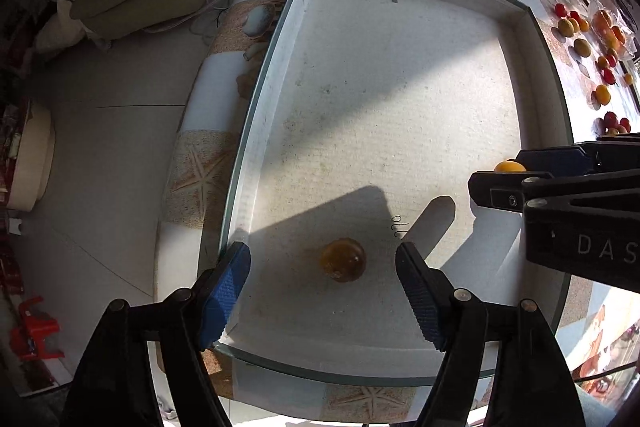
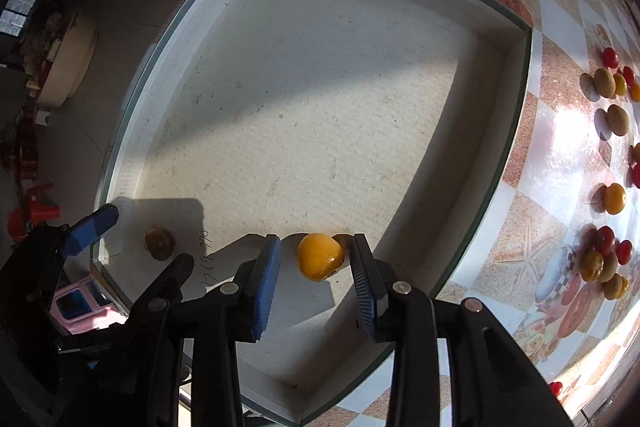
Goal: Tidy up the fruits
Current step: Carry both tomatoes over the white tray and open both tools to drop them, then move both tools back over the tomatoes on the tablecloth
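Both grippers are dropping fruit into the white tray [image 1: 400, 75]. The left gripper [image 1: 322, 291] stands apart over a brown fruit [image 1: 343, 259]; the right gripper [image 2: 316, 283] stands apart around an orange fruit [image 2: 320, 255]. Next, I judge, lift clear and fetch more.

The right hand-held gripper [image 2: 316, 251] points down into a shallow white tray [image 2: 506, 75], its blue-padded jaws standing apart on either side of a yellow-orange fruit [image 2: 320, 256] lying on the tray floor; the right pad looks to touch it or nearly so. Left of it a brownish fruit [image 2: 159, 243] lies in shadow, beside the left hand-held gripper's blue pad [image 2: 91, 229]. Red, yellow and olive fruits [image 2: 608, 259] lie scattered on the checkered bench [image 2: 532, 155] to the right.
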Demonstrator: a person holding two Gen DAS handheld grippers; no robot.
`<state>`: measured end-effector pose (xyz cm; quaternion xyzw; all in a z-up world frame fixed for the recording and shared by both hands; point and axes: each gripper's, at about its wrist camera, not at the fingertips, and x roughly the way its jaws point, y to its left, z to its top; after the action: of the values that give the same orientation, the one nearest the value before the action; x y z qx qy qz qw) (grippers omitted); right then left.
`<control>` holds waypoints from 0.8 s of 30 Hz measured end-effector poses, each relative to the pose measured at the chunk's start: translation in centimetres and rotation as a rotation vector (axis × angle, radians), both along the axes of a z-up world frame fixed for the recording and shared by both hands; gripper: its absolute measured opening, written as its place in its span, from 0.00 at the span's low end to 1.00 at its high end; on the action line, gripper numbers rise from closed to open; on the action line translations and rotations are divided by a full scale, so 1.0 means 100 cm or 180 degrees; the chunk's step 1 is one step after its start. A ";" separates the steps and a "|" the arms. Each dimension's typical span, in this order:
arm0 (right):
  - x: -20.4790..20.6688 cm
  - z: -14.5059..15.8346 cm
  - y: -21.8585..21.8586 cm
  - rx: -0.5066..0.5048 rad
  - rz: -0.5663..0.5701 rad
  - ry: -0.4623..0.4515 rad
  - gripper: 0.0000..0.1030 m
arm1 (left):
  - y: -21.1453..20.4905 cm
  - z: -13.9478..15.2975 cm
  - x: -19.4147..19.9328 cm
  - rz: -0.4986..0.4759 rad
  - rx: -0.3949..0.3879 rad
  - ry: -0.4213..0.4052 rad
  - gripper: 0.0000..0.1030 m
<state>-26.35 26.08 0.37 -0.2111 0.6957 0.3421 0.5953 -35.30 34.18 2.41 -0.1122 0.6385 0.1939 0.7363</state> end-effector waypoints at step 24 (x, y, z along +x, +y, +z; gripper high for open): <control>0.074 0.068 -0.163 0.0051 -0.1152 -0.0363 0.79 | -0.093 0.069 0.087 -0.0886 -0.0059 -0.0321 0.74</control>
<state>-18.96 9.75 7.15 -0.0967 0.6848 0.2224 0.6872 -26.64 24.84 9.33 -0.0390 0.6119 0.0782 0.7861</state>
